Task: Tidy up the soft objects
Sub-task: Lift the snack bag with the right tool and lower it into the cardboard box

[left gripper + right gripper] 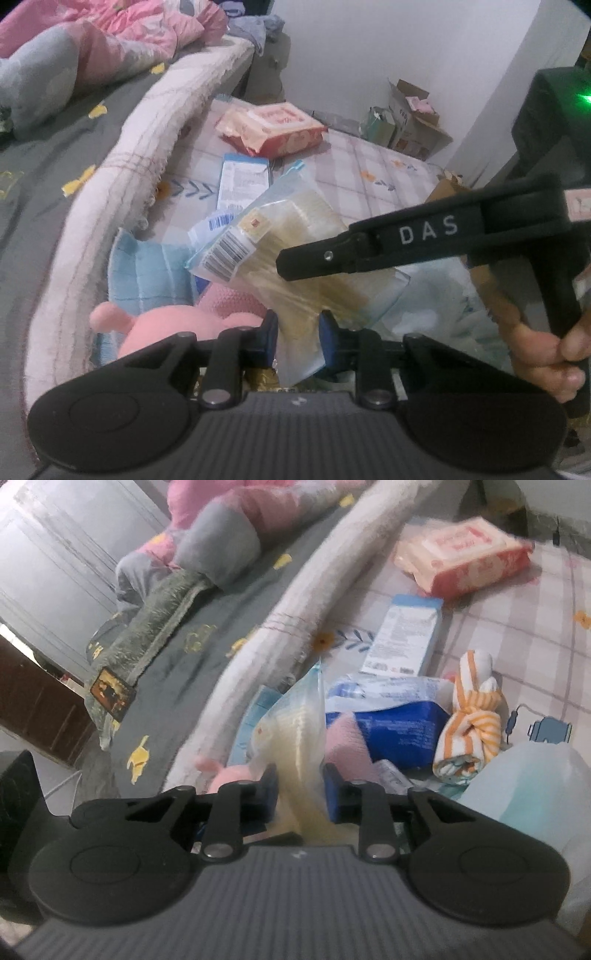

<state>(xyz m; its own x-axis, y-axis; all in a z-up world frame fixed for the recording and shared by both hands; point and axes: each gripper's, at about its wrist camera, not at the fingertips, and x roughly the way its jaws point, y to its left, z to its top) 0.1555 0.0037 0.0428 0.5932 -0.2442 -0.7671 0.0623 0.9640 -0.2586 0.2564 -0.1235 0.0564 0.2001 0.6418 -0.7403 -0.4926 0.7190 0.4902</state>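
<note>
Both grippers, left (298, 341) and right (300, 794), pinch one clear packet (295, 236). Sorting looks barely begun: wipes pack (271, 127), striped cloth (471, 716) and pink plush (177, 325) lie scattered.

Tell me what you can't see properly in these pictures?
- Pink plush toy: left wrist view, mostly hidden behind the left gripper and the clear bag.
- Label print on the clear bag: left wrist view, too blurred to read.
- Bottom of the clear bag: right wrist view, hidden behind the right gripper.
- Pale jug: right wrist view, cut off by the right edge.
- Cardboard boxes: left wrist view, contents too small.
</note>
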